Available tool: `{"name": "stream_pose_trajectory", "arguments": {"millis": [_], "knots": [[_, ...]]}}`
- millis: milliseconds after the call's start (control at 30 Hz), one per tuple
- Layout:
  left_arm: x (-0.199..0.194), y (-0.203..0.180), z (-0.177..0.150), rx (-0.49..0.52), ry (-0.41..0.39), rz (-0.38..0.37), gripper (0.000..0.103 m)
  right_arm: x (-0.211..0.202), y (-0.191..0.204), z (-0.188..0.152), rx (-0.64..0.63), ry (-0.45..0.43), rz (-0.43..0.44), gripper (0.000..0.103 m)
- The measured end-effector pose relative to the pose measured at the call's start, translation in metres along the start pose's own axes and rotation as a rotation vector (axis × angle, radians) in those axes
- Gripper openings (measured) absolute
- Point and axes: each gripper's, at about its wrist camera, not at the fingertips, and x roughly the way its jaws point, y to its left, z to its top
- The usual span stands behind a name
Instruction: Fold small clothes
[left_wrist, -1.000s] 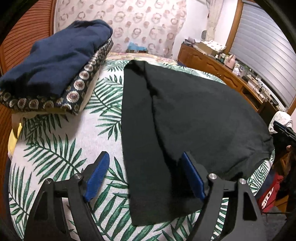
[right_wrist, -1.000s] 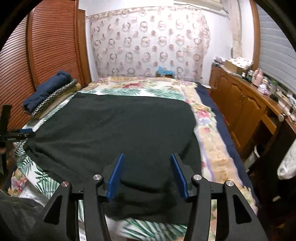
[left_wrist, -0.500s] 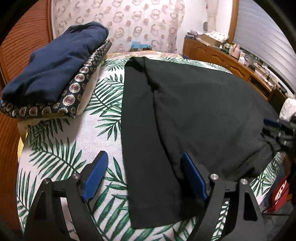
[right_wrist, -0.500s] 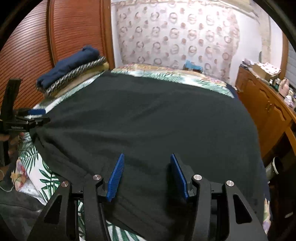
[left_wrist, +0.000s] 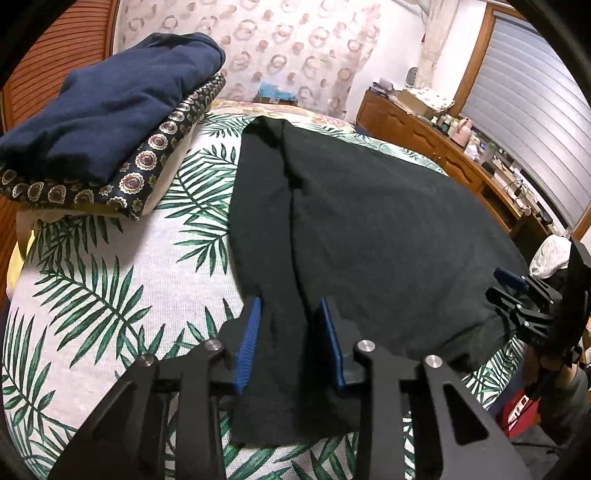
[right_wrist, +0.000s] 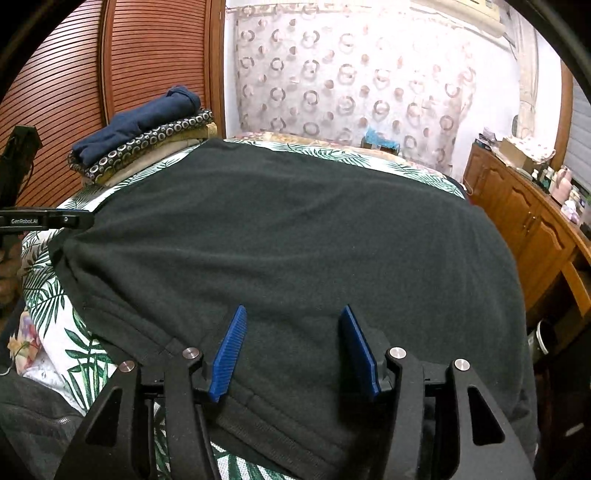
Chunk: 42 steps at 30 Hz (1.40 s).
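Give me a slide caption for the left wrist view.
Left claw closing around a folded edge of the black garment on the leaf-print bed.
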Motion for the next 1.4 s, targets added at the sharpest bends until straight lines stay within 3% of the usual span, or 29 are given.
{"name": "stream_pose_trajectory", "arguments": {"millis": [100,167,333,400,467,567,933,1300,1400], "knots": [[0.001,-0.002,0.001,0.000,0.001,0.010,0.037,0.000,-0.002,0.000,-0.001,-0.002,0.001,0.057],[0.002,-0.005,0.003,0.008,0.007,0.009,0.045,-0.001,-0.004,0.000,-0.001,-0.003,0.002,0.057],[0.008,-0.010,0.006,0.044,-0.002,0.046,0.046,-0.003,-0.008,-0.002,-0.004,-0.006,0.004,0.057],[0.009,-0.013,0.005,0.075,-0.005,0.072,0.035,-0.003,-0.009,-0.002,-0.005,-0.006,0.005,0.057],[0.009,-0.012,0.005,0.087,-0.012,0.093,0.015,-0.003,-0.008,-0.002,-0.006,-0.006,0.004,0.057],[0.009,-0.006,0.004,0.083,-0.021,0.098,0.005,-0.003,-0.008,-0.002,-0.006,-0.006,0.004,0.057],[-0.017,-0.022,0.019,0.084,-0.089,-0.036,0.004,-0.003,-0.008,-0.001,-0.008,-0.008,0.005,0.057],[-0.021,-0.043,0.035,0.118,-0.096,-0.092,0.004,-0.003,-0.009,0.000,-0.003,-0.011,0.012,0.057],[-0.019,-0.051,0.038,0.137,-0.098,-0.070,0.004,-0.003,-0.010,0.001,0.008,-0.012,0.021,0.057]]}}
